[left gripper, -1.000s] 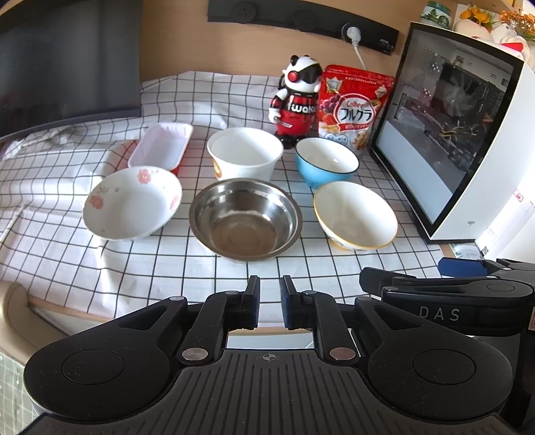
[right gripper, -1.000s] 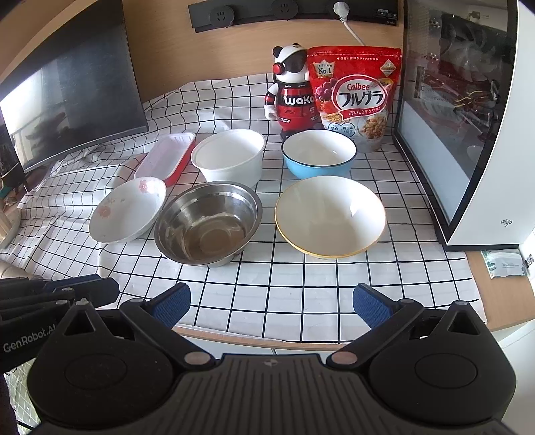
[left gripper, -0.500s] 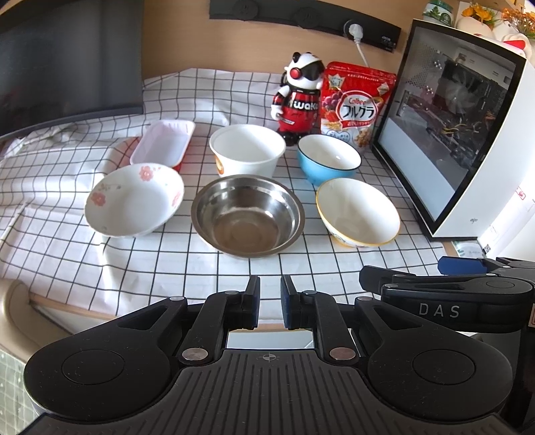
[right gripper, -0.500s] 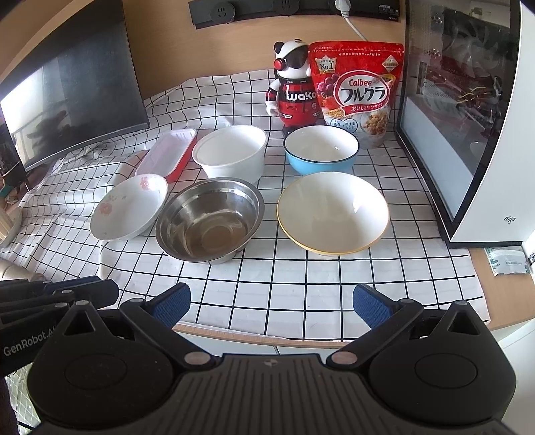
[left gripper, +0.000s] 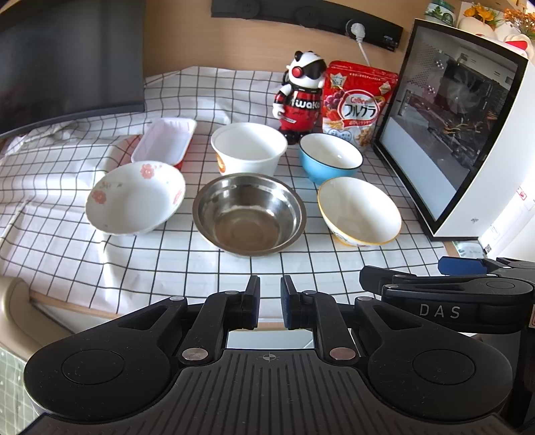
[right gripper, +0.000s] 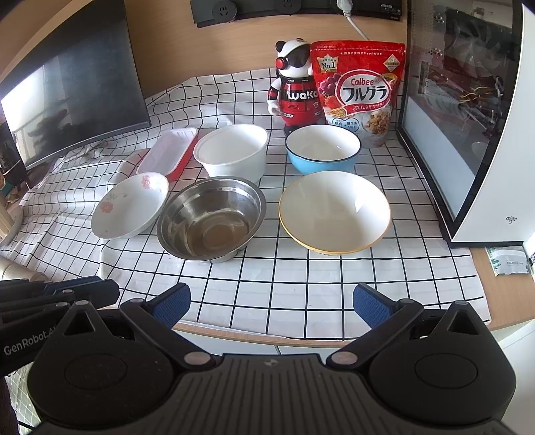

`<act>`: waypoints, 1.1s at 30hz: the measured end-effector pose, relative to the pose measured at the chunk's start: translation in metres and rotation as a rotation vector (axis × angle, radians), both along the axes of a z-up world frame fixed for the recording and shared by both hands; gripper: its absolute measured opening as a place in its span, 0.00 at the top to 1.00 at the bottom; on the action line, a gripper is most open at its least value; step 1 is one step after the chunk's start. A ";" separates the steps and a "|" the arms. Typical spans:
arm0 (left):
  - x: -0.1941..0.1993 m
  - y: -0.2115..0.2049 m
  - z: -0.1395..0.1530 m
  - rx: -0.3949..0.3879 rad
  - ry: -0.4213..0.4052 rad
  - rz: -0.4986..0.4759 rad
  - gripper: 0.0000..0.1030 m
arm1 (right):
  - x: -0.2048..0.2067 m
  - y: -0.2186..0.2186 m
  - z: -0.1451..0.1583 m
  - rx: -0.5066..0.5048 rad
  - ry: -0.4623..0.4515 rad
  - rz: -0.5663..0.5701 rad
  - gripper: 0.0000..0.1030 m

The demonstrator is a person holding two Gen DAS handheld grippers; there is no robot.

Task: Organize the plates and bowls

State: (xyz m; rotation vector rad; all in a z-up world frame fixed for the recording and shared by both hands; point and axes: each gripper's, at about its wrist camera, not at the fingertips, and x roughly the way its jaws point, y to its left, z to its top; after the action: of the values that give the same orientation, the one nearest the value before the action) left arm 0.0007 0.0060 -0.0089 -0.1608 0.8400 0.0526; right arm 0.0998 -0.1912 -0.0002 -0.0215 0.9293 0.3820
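Evidently nothing is gathered yet: the round steel bowl [right gripper: 210,219], flowered white dish [right gripper: 128,205] and yellow-rimmed white bowl [right gripper: 334,210] sit apart on the checked worktop [right gripper: 301,287], left gripper [left gripper: 269,306] jaws narrow and empty, right gripper [right gripper: 271,304] jaws wide for a rim.

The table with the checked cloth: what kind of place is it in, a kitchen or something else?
Probably a home desk used as a table, not a kitchen. A dark monitor stands at the left, a glass-sided computer case at the right, and a wall socket strip runs behind the checked cloth.
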 end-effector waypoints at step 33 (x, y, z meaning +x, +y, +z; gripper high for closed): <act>0.019 0.024 -0.009 -0.059 0.048 -0.024 0.85 | 0.014 0.021 -0.010 0.007 0.023 -0.043 0.00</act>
State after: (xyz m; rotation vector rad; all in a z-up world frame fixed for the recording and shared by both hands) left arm 0.0196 0.0301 -0.0181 -0.2054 0.8912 0.0097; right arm 0.1137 -0.1706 -0.0099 0.0092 0.9495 0.3457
